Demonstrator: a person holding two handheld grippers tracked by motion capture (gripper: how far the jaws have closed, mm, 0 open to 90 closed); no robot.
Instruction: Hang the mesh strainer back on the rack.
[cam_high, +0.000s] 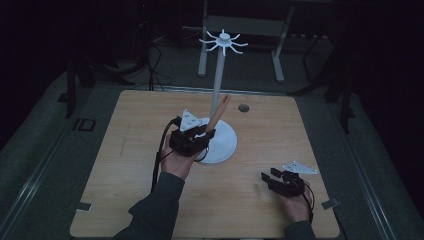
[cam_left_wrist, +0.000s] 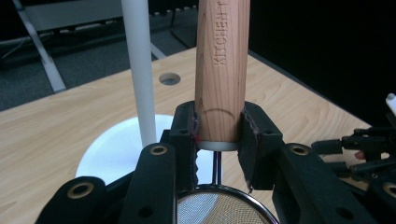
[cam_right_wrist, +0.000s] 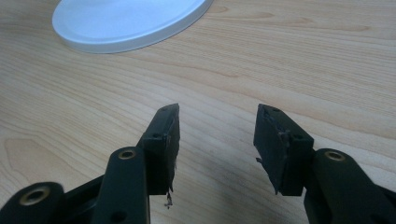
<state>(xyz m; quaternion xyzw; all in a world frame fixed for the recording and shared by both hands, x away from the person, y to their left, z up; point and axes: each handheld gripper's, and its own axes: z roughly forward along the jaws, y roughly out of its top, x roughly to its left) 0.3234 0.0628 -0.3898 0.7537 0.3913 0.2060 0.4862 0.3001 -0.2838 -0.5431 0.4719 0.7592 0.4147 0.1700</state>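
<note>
**Strainer gripped by its handle, rack waiting above**

Mesh fills the near edge of the left gripper view, where the strainer (cam_left_wrist: 224, 207) hangs bowl-down beneath the left gripper (cam_left_wrist: 218, 140), whose jaws are clamped tight on the base of the wooden handle (cam_left_wrist: 222, 70). That grip keeps the handle pointing up and away, toward twelve o'clock, probably so its far end can be lifted to a hook. Right beside it at ten o'clock rises the white pole (cam_left_wrist: 140, 70) of the hanging rack (cam_high: 223, 41), whose round base (cam_high: 225, 145) sits at table centre. Up top, the hooks fan out well above the handle's tip. Over at four o'clock on the wooden table (cam_high: 125, 190), the right gripper (cam_high: 272, 177) rests low, jaws parted and holding nothing, seemingly parked clear of the lift.
</note>
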